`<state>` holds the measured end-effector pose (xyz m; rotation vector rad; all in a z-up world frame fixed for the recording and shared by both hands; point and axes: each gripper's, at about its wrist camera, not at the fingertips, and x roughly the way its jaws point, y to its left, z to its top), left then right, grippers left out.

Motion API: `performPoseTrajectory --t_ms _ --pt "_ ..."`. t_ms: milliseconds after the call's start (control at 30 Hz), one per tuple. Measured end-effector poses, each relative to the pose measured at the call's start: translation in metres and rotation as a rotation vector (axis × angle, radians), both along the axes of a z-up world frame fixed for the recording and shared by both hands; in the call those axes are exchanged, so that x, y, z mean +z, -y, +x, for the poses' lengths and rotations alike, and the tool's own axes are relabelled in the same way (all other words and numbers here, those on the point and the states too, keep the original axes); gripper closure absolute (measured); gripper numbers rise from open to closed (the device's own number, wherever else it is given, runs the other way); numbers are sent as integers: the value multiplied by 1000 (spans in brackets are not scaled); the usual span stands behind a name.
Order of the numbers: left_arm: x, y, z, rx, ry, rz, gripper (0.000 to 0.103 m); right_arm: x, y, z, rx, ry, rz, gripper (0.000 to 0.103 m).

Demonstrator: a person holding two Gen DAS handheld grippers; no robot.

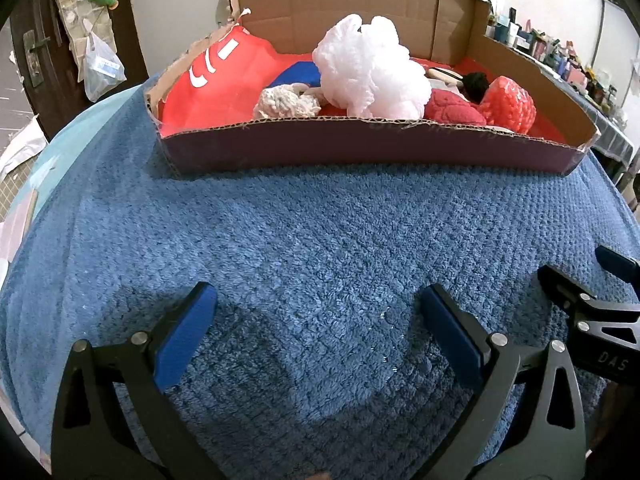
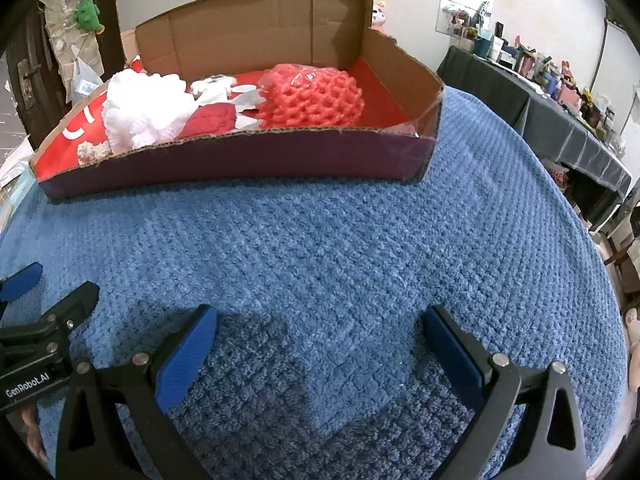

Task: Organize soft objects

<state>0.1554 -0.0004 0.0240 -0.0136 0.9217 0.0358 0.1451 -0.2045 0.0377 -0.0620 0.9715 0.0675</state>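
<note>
- The left gripper (image 1: 316, 300) has its two blue-padded jaws wide apart and holds nothing; it hangs low over the blue knitted blanket (image 1: 320, 240).
- The right gripper (image 2: 320, 324) is the same: jaws spread, nothing between them, just above the blanket. Each gripper shows at the edge of the other's view, so they sit side by side.
- Between the grippers and the box, the blanket carries no loose item in either view.
- Further out stands the shallow brown cardboard box with a purple front wall (image 1: 360, 152), resting on the blanket.
- Inside it lie the soft things: a fluffy white mesh bath sponge (image 1: 372, 68), a cream knotted rope piece (image 1: 286, 104), a dark red knitted cloth (image 1: 452, 110), a pink-red foam net sleeve (image 2: 312, 96), and a red bag with white lettering (image 1: 216, 76) at the left end.
- A small black item behind the sponge is too hidden to name.
- Judging from this, the collecting part looks finished or nearly so: all soft objects that I can see are in the box.
- What may remain is only tidying inside the box, or items outside both views.
</note>
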Motion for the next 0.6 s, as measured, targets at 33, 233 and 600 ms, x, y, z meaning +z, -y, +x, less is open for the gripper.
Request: performPoseTrajectory --t_ms 33,233,600 --pt "0 -1 1 -1 0 -1 0 0 1 1 0 -1 1 0" --pt "0 -2 -1 -4 2 -3 0 0 3 3 -1 -4 18 0" --pt "0 -2 -1 -3 2 -5 0 0 5 3 0 -3 24 0"
